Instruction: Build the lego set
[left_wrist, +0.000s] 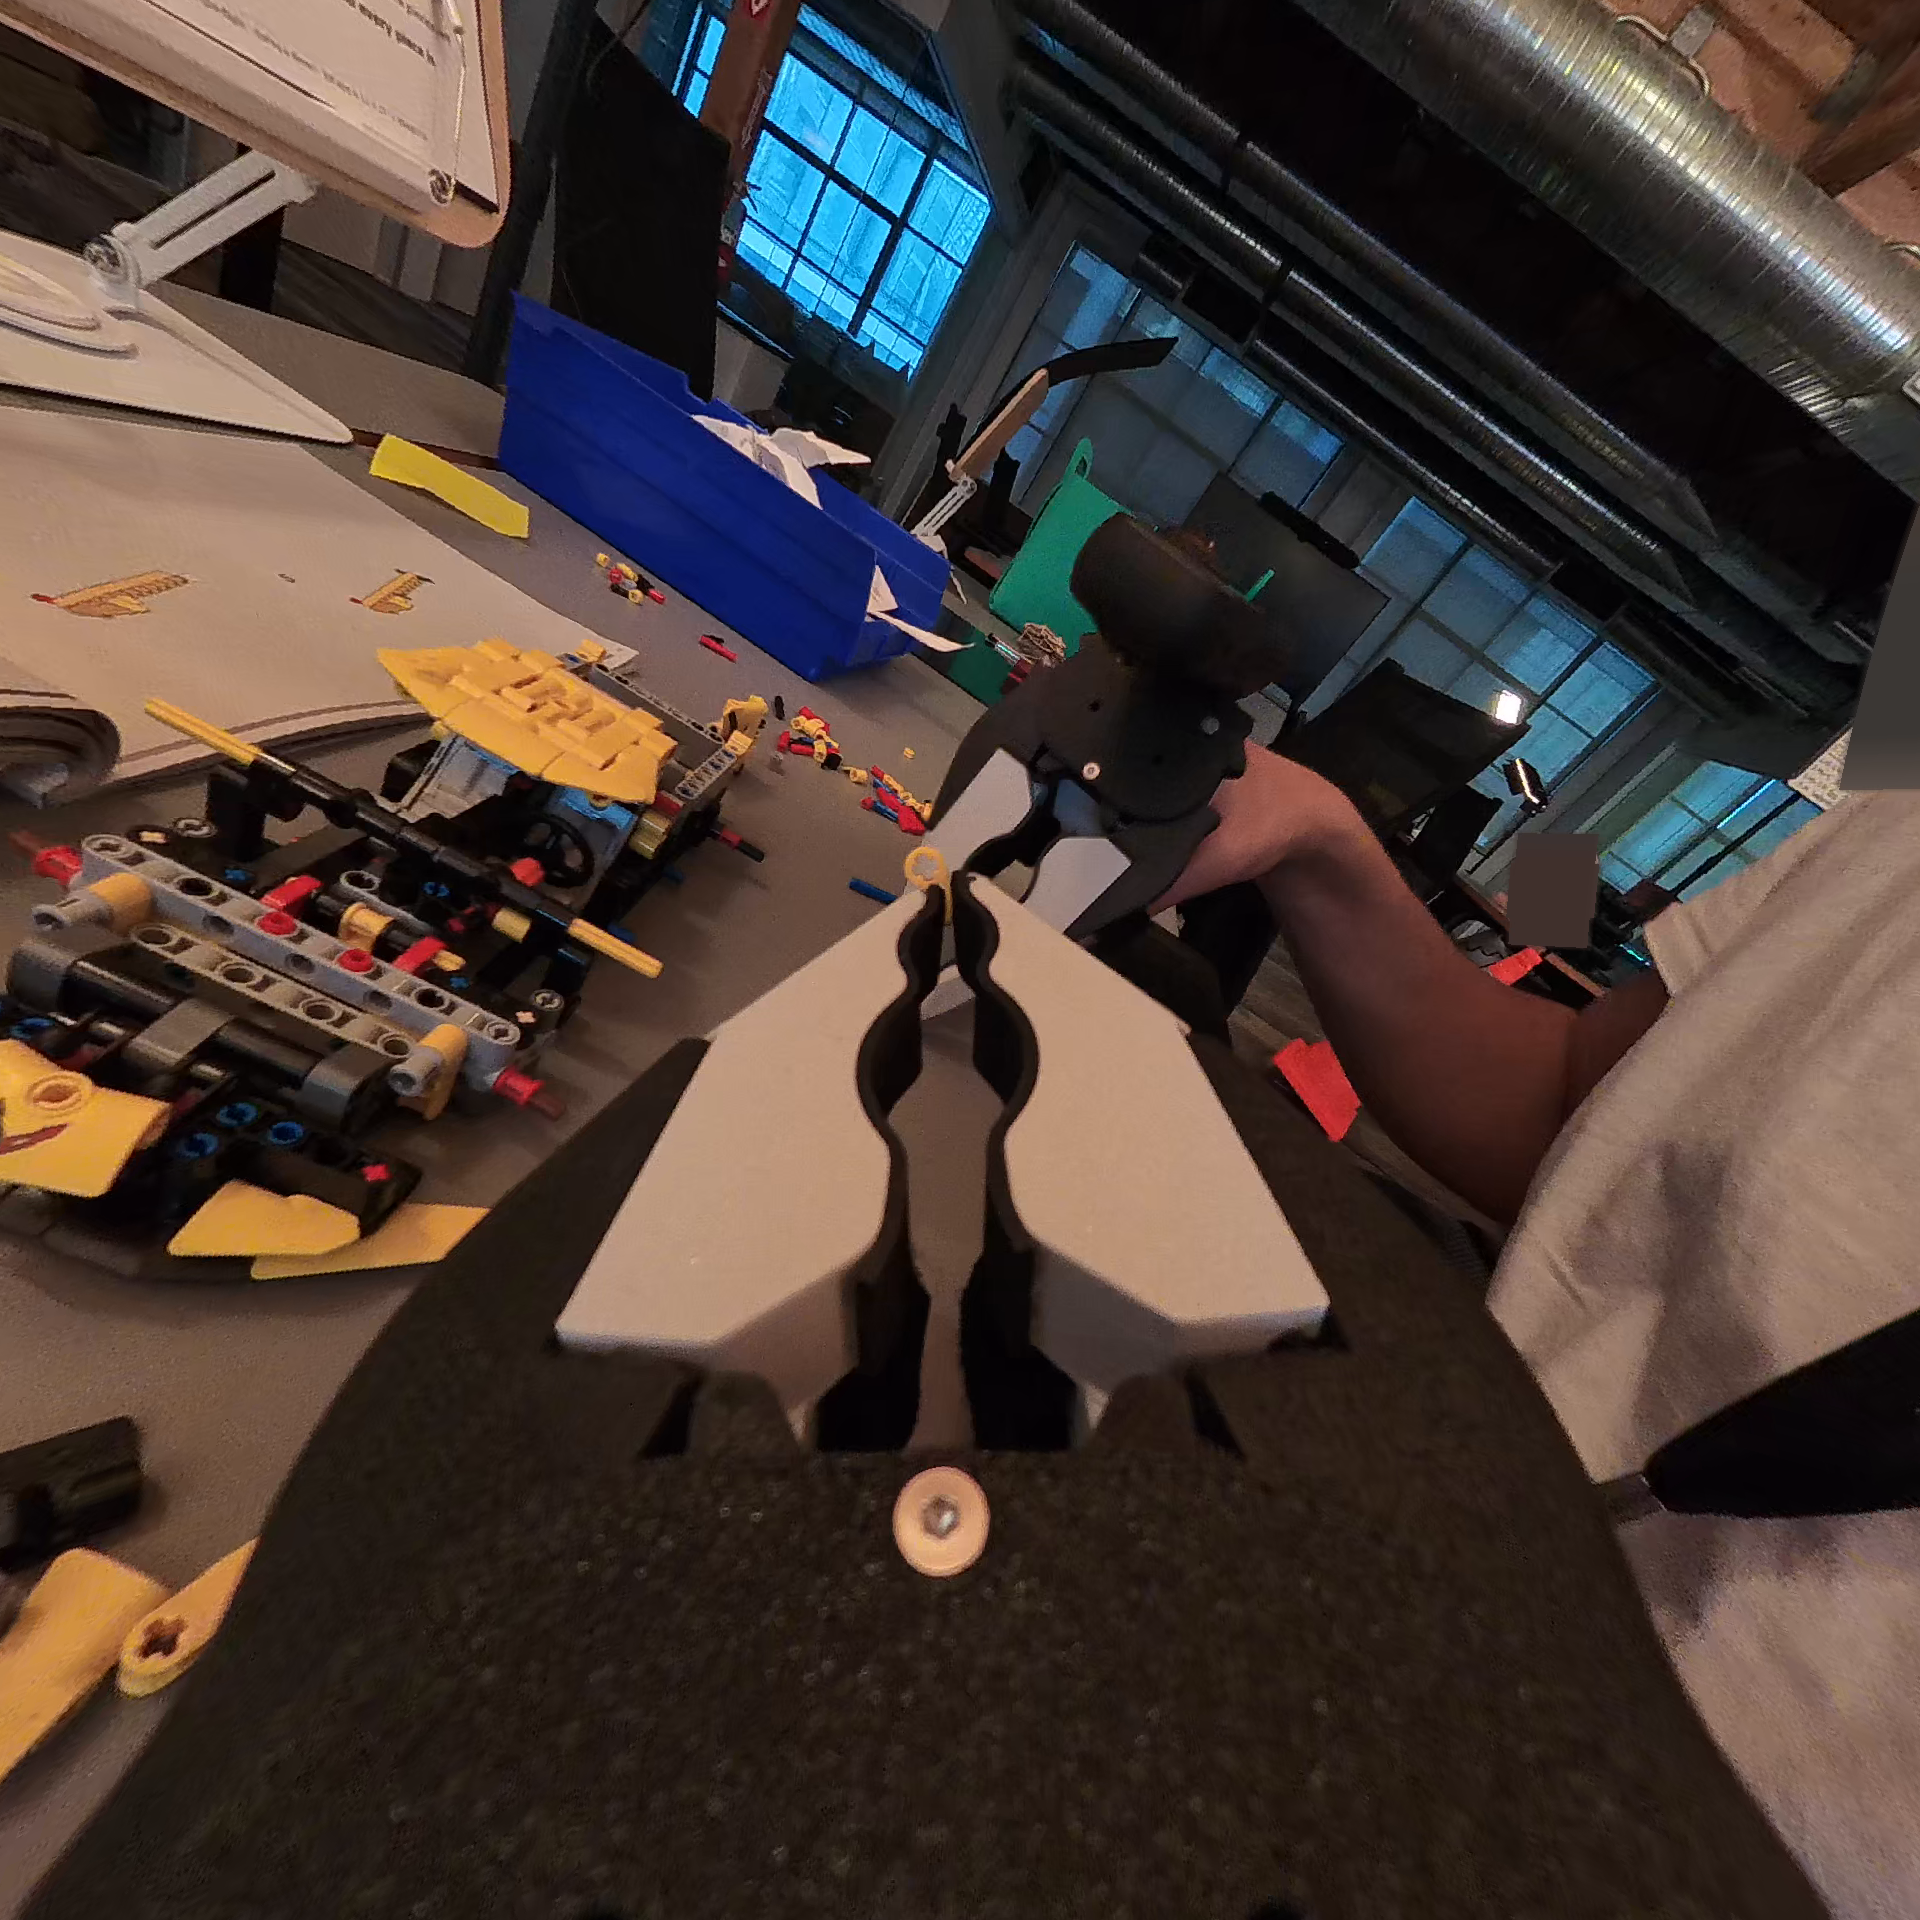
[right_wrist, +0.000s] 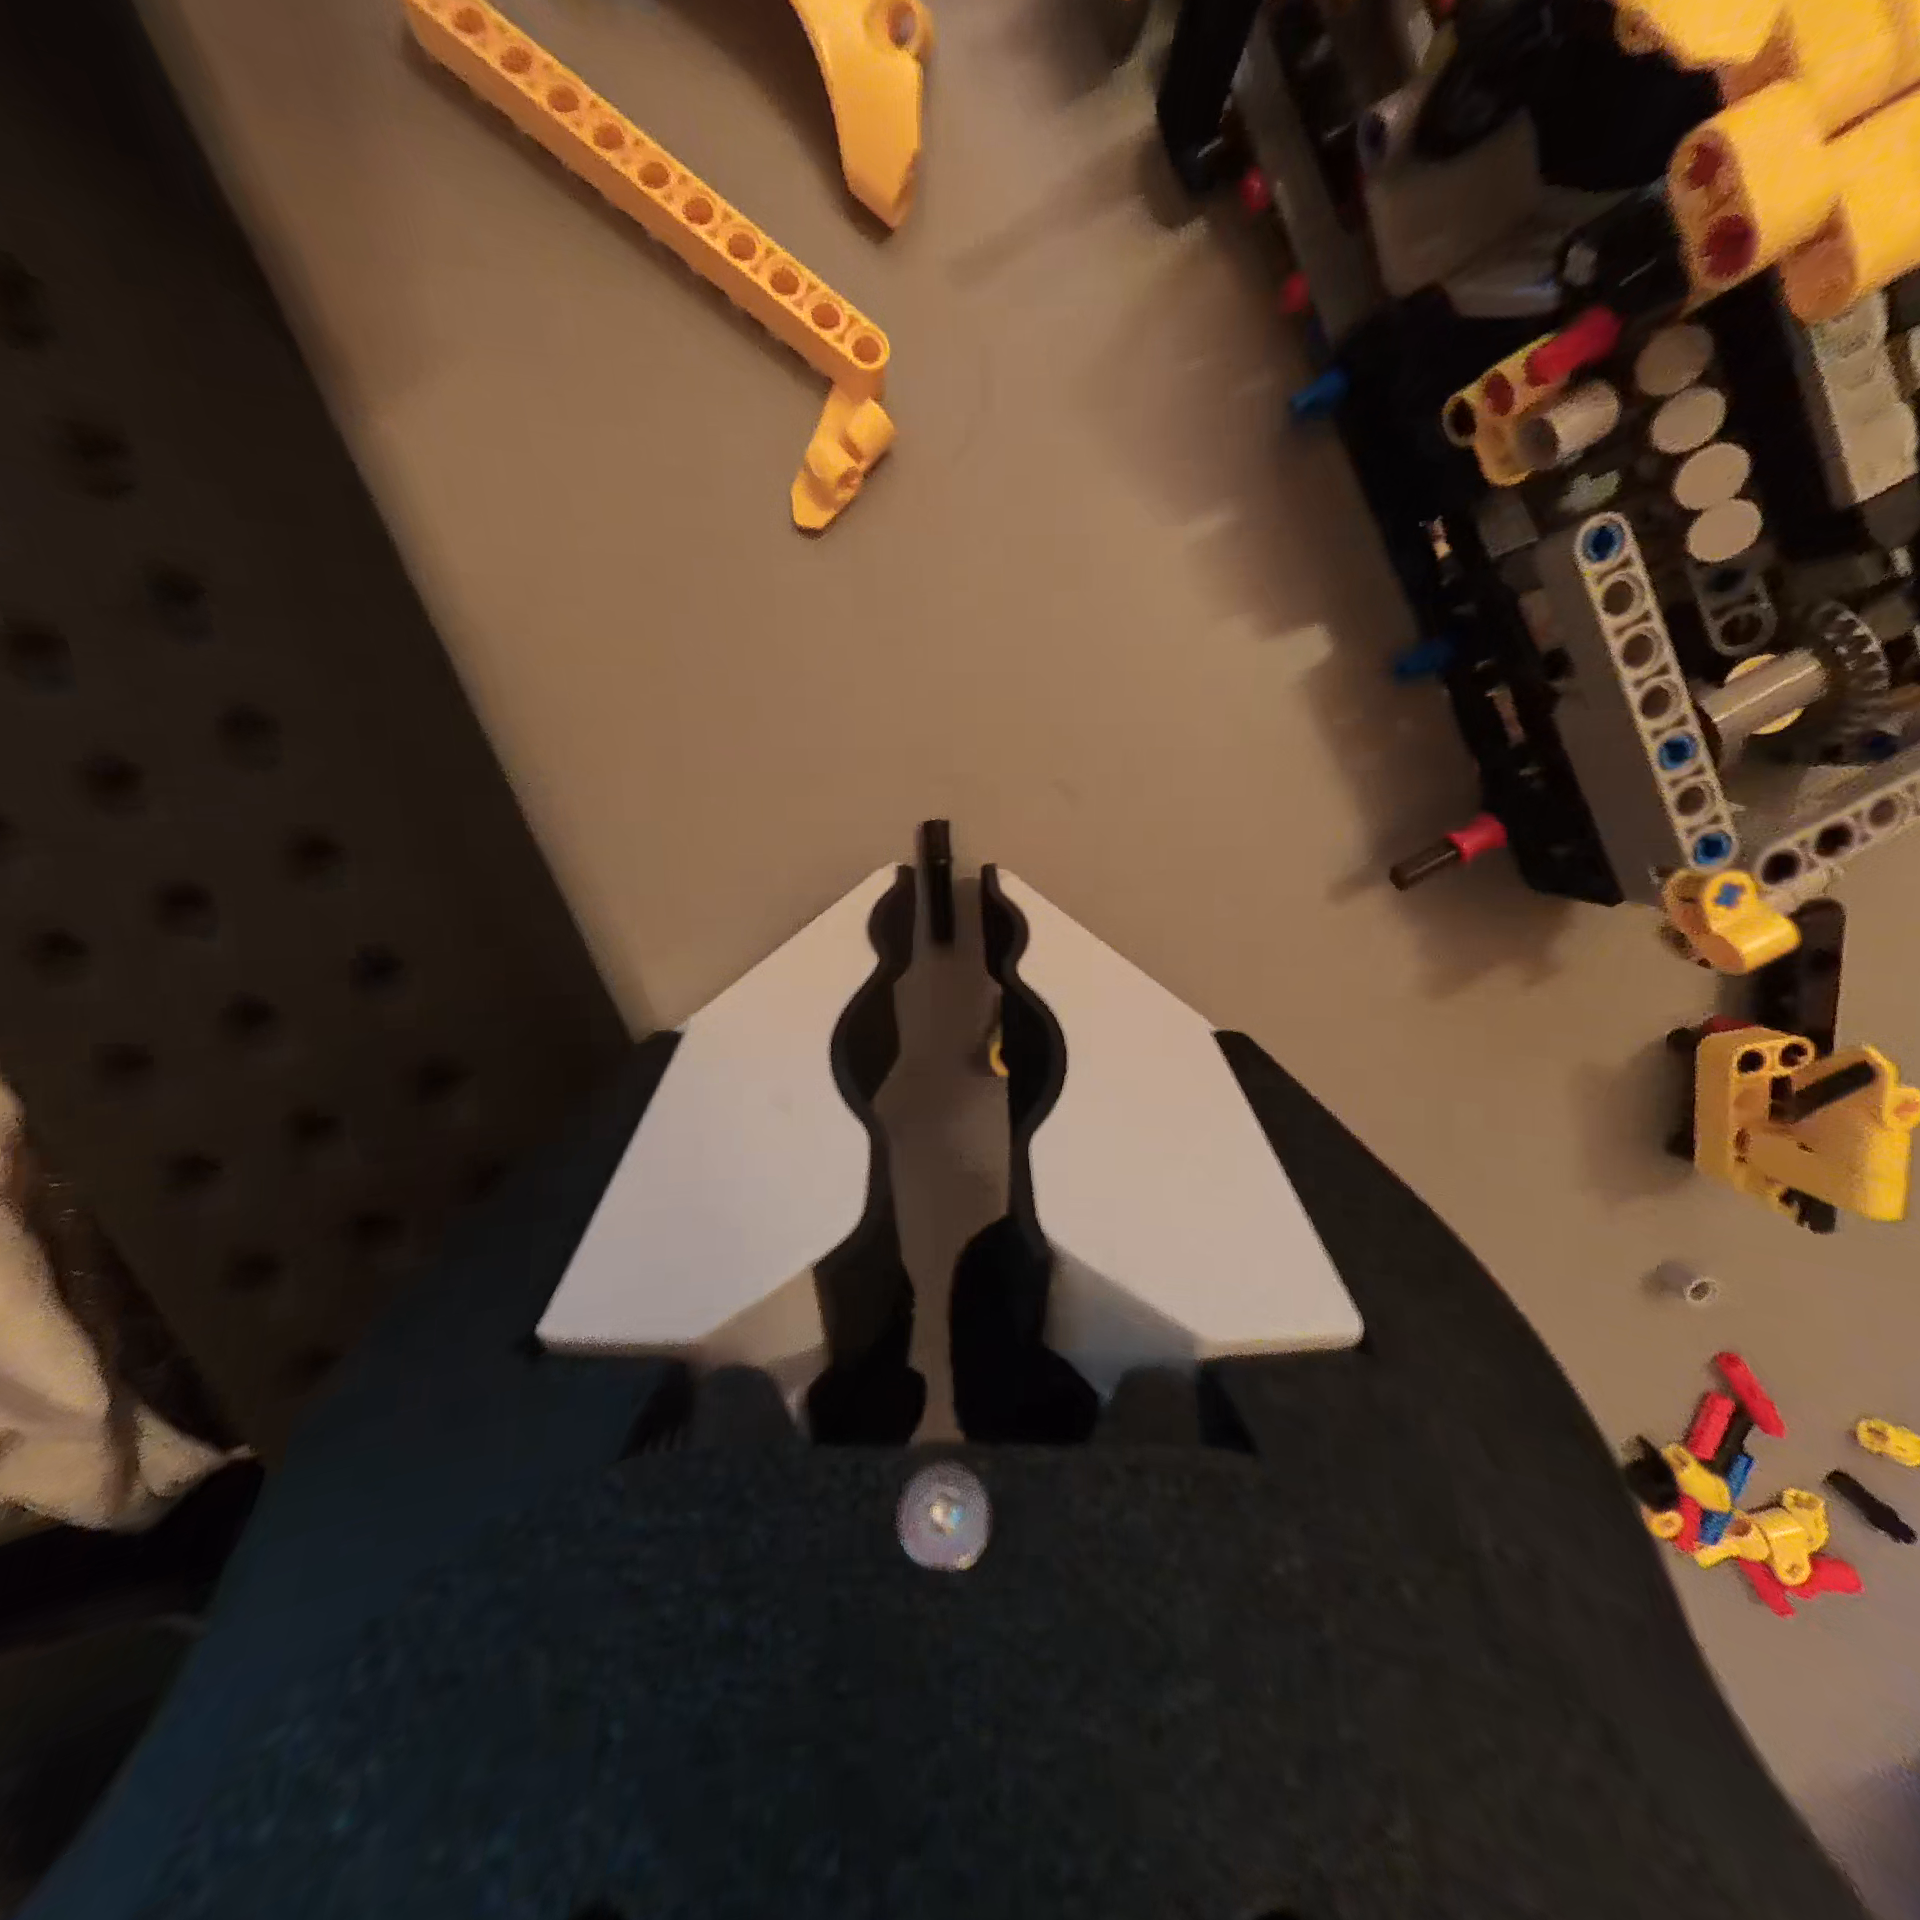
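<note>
So on the far left of the left wrist view there's an open instruction booklet (left_wrist: 239, 613) lying flat on the grey table (left_wrist: 727, 987), and right in front of it sits the half-built lego model (left_wrist: 343, 935), black and grey frame with yellow panels and a long black rod with yellow ends across the top. A few loose yellow parts (left_wrist: 94, 1631) lie near the bottom left corner. Further back there's a blue bin (left_wrist: 686, 499) with crumpled paper in it, and a scatter of small red, yellow and blue bits (left_wrist: 852, 758) between the bin and the model.

The left gripper (left_wrist: 948, 896) is nearly closed, pinching a small yellow ring piece (left_wrist: 928, 871) at the very tips. Just beyond it is the right gripper (left_wrist: 1023, 831), held in a hand (left_wrist: 1278, 821).

In the right wrist view, a long yellow beam (right_wrist: 665, 218) and a curved yellow panel (right_wrist: 873, 94) lie at upper left. The right gripper (right_wrist: 940, 883) has its jaws narrow, with a short black pin (right_wrist: 938, 883) sticking out between the tips; can't tell if it's actually squeezed. The model (right_wrist: 1621, 582) fills the right edge, a bit blurry, with a small parts pile (right_wrist: 1745, 1486) lower right.
</note>
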